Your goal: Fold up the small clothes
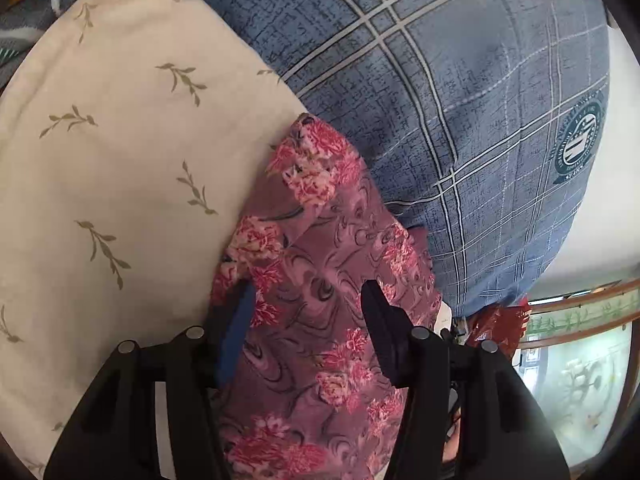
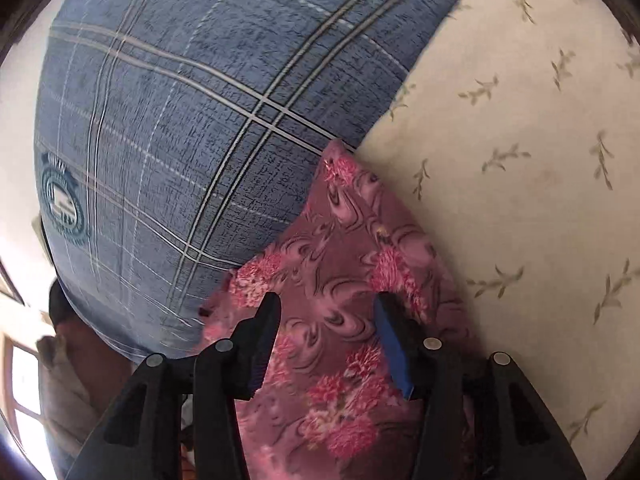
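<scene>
A pink and maroon floral garment (image 1: 316,264) lies folded into a narrow band on the bed, along the seam between a cream sheet and a blue plaid quilt. My left gripper (image 1: 308,300) hangs just over its near part, jaws spread wide on either side of the cloth. The same garment (image 2: 348,264) shows in the right wrist view. My right gripper (image 2: 328,312) sits over it the same way, jaws apart, holding nothing. The garment's near end is hidden under both grippers.
A cream sheet with olive leaf sprigs (image 1: 120,160) covers one side of the bed and shows in the right wrist view (image 2: 520,160). A puffy blue plaid quilt (image 1: 460,100) rises on the other side (image 2: 180,120). A fish tank (image 1: 580,380) stands beyond the bed edge.
</scene>
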The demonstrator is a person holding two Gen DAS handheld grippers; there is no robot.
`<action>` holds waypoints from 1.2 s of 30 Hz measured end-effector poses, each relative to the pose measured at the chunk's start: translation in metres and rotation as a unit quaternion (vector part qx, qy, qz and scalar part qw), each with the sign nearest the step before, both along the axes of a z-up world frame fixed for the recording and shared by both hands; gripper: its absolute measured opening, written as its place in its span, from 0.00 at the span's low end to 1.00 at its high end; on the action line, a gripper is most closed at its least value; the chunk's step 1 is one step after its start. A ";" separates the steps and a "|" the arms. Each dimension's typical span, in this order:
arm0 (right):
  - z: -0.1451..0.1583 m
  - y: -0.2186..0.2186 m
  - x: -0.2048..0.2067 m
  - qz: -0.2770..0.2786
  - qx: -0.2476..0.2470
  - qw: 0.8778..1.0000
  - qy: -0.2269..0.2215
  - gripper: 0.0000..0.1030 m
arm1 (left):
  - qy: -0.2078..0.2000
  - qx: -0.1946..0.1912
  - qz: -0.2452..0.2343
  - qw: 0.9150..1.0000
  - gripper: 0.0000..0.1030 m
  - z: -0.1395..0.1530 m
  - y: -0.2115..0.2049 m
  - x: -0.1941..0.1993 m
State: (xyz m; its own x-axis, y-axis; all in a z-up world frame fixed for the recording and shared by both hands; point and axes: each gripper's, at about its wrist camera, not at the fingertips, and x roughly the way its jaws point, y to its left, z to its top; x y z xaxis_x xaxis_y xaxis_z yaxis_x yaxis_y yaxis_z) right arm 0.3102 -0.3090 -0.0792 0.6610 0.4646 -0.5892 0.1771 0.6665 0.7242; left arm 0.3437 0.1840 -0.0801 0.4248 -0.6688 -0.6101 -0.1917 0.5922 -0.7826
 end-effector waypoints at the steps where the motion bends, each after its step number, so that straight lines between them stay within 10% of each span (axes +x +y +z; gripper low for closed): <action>1: 0.003 0.004 -0.001 0.000 -0.009 1.000 -0.001 0.47 | 0.005 -0.004 0.004 1.000 0.52 0.002 0.002 -0.004; 10: 0.035 0.030 -0.109 0.044 -0.111 0.987 -0.107 0.56 | -0.051 -0.001 -0.051 0.997 0.63 0.052 -0.011 -0.093; 16: 0.016 0.048 -0.136 0.064 -0.232 0.968 -0.069 0.58 | -0.003 0.154 -0.106 0.982 0.56 0.032 -0.053 -0.127; 26: 0.004 -0.004 -0.200 -0.017 -0.038 0.998 -0.045 0.75 | -0.031 -0.014 -0.060 0.998 0.71 0.038 -0.034 -0.202; 36: -0.005 -0.013 -0.157 -0.062 0.026 0.994 -0.081 0.73 | 0.016 -0.098 0.034 0.994 0.71 0.000 -0.022 -0.176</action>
State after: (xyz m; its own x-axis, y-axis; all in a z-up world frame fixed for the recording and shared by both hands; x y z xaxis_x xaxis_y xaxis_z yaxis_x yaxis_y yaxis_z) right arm 0.1528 -0.3220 -0.0847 0.7990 0.4017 -0.4474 0.1334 0.6072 0.7833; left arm 0.1676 0.1619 -0.0805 0.4556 -0.7468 -0.4845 -0.2521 0.4137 -0.8748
